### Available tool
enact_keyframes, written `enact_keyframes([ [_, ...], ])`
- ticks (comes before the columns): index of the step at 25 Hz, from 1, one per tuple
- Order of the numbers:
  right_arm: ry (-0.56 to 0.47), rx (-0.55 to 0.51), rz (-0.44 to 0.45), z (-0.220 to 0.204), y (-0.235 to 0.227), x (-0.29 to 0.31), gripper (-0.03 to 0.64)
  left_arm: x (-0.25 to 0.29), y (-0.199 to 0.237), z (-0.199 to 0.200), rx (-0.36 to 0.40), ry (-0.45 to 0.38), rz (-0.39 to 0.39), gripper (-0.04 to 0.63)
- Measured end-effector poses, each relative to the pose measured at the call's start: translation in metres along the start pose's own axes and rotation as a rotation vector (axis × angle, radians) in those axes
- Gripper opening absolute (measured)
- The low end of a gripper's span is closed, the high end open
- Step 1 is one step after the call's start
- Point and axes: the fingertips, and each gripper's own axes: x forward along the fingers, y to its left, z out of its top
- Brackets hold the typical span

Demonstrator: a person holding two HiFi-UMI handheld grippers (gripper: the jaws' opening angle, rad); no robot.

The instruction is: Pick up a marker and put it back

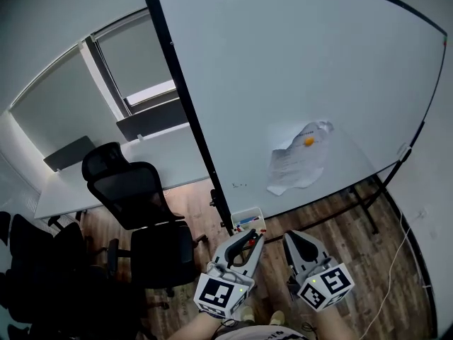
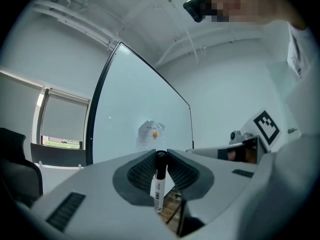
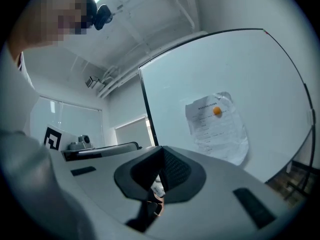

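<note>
Left gripper view | left gripper jaws pinch a black-capped marker upright, near its cap | right gripper jaws pressed together, empty | risk: the one-end grip may let the marker swing or slip, missing the marker box on return

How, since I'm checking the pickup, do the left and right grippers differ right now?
The left gripper clamps a marker, which stands upright between its pads; the right gripper holds nothing. The left gripper's pads are parted by the marker; the right gripper's pads meet. Both point at the whiteboard, side by side.
</note>
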Motion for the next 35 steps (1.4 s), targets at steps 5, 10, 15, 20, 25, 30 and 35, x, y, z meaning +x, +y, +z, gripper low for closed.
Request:
enact_keyframes([
  [5, -0.006, -0.013, 0.033, 0.006, 0.014, -0.004, 0.012, -0.012, -0.007, 0.008, 0.003, -0.022, 0.006, 0.077],
  [10, -0.015, -0.019, 0.052, 0.011, 0.023, -0.010, 0.012, -0.020, -0.016, 0.016, -0.006, -0.030, 0.010, 0.075],
  [15, -0.016, -0.020, 0.059, 0.010, 0.027, -0.015, 0.012, -0.025, -0.020, 0.017, -0.034, -0.043, 0.010, 0.075],
  [20, -0.015, -0.023, 0.068, 0.009, 0.033, -0.018, 0.012, -0.030, -0.022, 0.018, -0.033, -0.042, 0.021, 0.075],
  [25, -0.017, -0.030, 0.073, 0.010, 0.037, -0.021, 0.012, -0.034, -0.026, 0.019, -0.031, -0.056, 0.015, 0.076],
  [30, -0.019, -0.034, 0.076, 0.013, 0.038, -0.023, 0.012, -0.036, -0.028, 0.023, -0.032, -0.061, 0.019, 0.077],
  [35, -0.017, -0.032, 0.082, 0.014, 0.038, -0.022, 0.012, -0.036, -0.027, 0.023, -0.037, -0.059, 0.034, 0.077],
])
